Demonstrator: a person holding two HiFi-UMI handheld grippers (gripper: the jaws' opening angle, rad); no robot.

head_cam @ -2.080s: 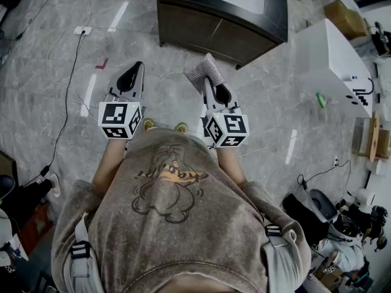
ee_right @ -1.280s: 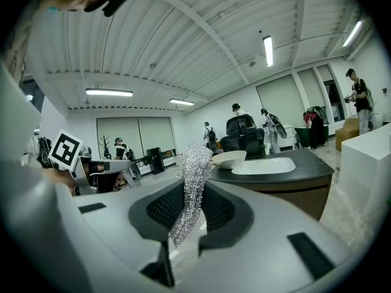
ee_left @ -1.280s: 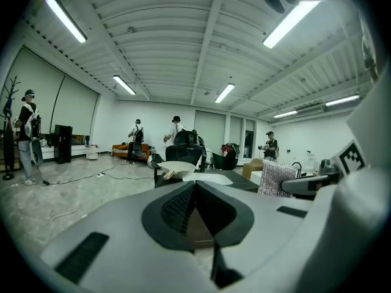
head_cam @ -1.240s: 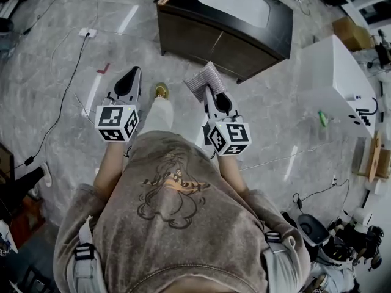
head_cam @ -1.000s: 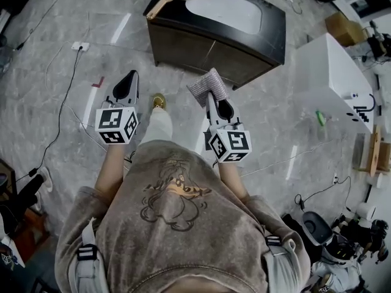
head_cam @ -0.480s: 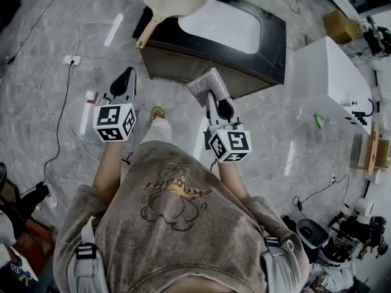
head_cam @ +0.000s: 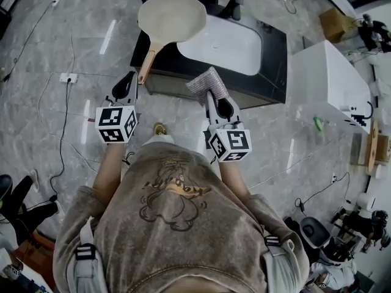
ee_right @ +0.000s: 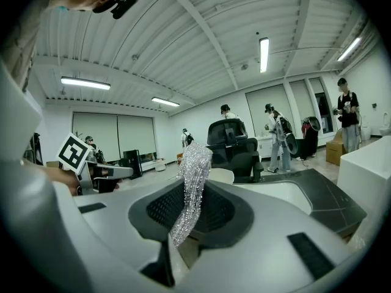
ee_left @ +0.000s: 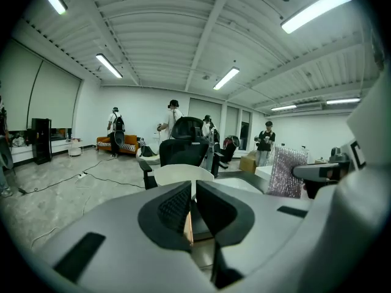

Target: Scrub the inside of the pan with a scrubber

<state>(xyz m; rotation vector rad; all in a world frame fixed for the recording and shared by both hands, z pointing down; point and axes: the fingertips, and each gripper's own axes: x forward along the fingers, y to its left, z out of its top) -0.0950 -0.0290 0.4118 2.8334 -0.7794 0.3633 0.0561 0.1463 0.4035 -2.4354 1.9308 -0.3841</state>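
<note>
The left claw (head_cam: 129, 82) is pressed shut on nothing. The right claw (head_cam: 212, 98) pinches the silvery scrubber (head_cam: 207, 82), which stands above it. Beyond them the pale pan (head_cam: 171, 17) sits on the dark worktop (head_cam: 276, 47), beside the white sink (head_cam: 223, 41).

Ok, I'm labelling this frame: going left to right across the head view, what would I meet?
power strip on the floor → left gripper → scrubber → white counter. The pan and the sink overlap these, so they are left out.
</note>
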